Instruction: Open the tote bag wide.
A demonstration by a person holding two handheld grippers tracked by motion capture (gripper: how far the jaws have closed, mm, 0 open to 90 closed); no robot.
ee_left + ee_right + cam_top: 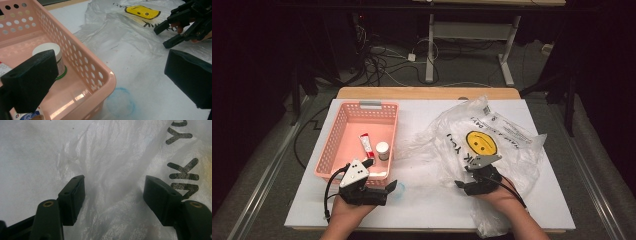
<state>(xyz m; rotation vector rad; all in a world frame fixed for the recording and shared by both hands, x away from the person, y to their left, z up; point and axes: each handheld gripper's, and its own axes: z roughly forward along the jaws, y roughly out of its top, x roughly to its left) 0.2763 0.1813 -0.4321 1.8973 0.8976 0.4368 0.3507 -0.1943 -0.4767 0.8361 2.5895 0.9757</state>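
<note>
Plastic bag, clear and crumpled with a yellow smiley face, sprawls over the right half of the white worktop, with the pink basket at centre left holding a red tube and a white jar. Right gripper, low and right of centre, has its jaws partly open over the bag's wrinkled film, gripping nothing. Left gripper, at lower left, is wide open and empty, astride the basket's near corner.

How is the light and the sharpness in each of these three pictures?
High view: table lit, room behind dark. Left gripper view: glare on the basket floor, near fingers soft. Right gripper view: plastic bag bright, slightly blurred, with shadows beside the fingers.
</note>
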